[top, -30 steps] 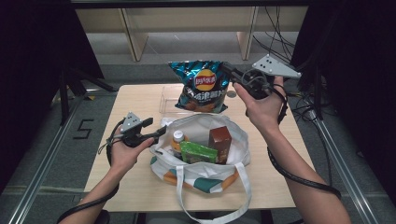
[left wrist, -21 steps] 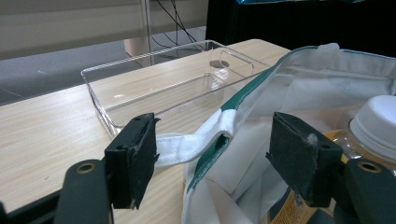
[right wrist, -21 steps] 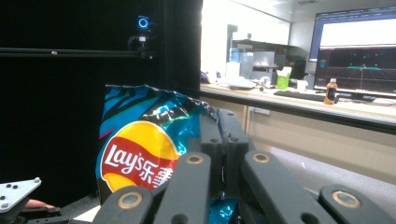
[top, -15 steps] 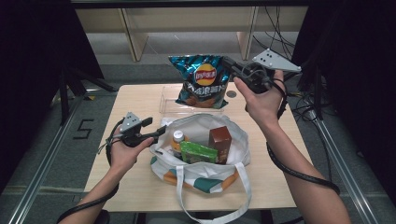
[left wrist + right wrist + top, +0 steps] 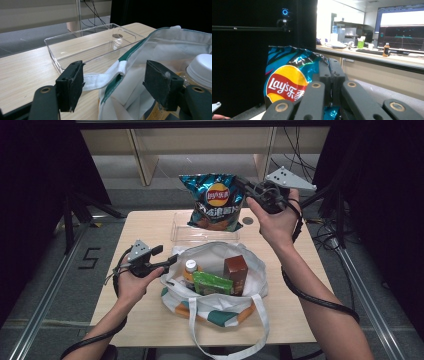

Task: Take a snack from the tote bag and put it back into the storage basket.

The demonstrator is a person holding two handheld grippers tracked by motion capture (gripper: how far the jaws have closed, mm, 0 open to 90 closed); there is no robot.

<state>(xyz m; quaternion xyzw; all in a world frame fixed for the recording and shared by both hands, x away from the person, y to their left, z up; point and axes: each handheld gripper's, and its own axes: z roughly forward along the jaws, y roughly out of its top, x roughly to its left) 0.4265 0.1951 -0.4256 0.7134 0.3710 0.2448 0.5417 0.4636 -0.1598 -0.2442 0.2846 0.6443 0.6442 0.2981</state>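
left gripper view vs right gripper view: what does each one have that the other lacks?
Left gripper view: the clear plastic tray on the wooden table, the white tote bag with its strap between the open left tool, and a white-capped bottle. Right gripper view: the blue Lay's chip bag pinched by the right tool, and a monitor. Shared: no object; each has only its own black jaws.

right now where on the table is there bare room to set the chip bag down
The clear tray under the chip bag is bare. So are the table's far-left corner and its right side beyond the tote bag. The tote's mouth is crowded, with the left claw at its rim.
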